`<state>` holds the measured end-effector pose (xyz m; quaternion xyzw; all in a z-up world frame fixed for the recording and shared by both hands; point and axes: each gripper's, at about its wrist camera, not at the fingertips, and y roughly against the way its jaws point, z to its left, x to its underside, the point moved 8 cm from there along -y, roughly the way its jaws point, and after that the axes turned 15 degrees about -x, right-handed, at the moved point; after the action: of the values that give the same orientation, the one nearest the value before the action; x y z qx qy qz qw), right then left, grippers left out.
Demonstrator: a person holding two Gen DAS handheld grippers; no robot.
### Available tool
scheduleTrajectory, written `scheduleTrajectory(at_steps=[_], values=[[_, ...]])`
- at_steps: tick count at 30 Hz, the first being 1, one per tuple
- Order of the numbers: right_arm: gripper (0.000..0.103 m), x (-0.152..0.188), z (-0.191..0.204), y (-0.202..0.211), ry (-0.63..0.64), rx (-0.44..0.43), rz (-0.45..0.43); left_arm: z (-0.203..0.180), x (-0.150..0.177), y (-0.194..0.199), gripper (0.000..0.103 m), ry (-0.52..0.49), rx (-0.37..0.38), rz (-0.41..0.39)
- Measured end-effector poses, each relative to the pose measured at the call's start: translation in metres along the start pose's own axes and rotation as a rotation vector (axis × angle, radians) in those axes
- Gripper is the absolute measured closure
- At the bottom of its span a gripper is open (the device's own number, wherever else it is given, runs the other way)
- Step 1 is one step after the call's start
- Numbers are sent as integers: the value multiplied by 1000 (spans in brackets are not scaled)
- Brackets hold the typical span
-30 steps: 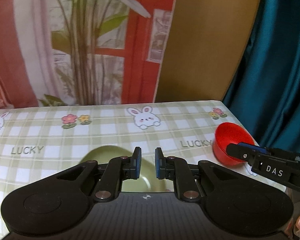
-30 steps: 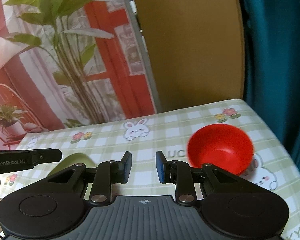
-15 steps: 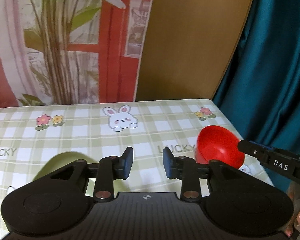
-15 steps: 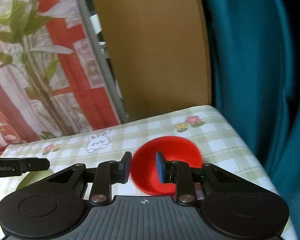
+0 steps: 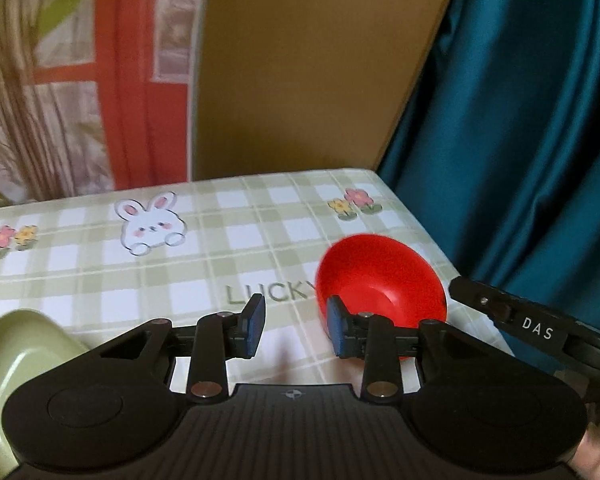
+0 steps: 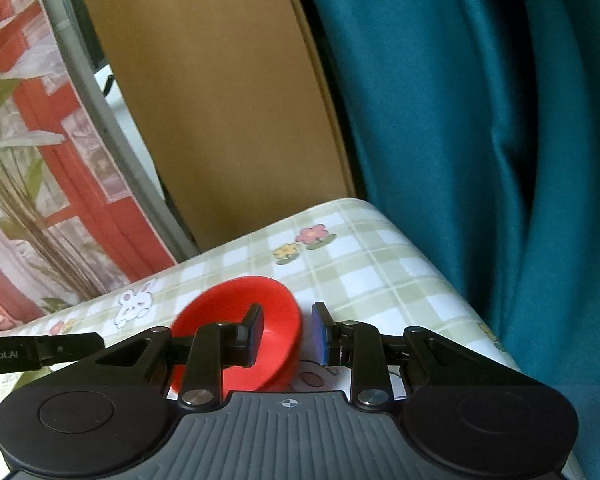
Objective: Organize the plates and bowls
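Tablecloth [image 5: 260, 240] print "LUCKY" | right gripper [image 6: 286, 334] "DAS", narrowly parted astride red bowl [image 6: 276, 308] rim | left gripper [image 5: 296, 326] empty, just widened

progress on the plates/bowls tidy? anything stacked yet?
Done: nothing stacked. The shiny red plastic bowl and pale green dish sit apart on the checked tablecloth. In hand: the right gripper straddles the red bowl's rim, pads not closed; the left gripper, jaws just opened, holds nothing. Left: gripping and stacking.
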<state>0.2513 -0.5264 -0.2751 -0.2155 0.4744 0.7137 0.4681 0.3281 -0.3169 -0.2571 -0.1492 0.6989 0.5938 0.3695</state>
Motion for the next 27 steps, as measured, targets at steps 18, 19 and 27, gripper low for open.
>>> scheduleTrajectory(at_steps=[18, 19, 27], values=[[84, 20, -9, -35, -80, -28, 26, -36, 11, -51, 68, 66, 63, 112], [84, 21, -10, -36, -88, -28, 24, -37, 12, -53, 68, 68, 60, 113], [89, 23, -10, -34, -117, -30, -2, -34, 15, -60, 87, 78, 24, 90]])
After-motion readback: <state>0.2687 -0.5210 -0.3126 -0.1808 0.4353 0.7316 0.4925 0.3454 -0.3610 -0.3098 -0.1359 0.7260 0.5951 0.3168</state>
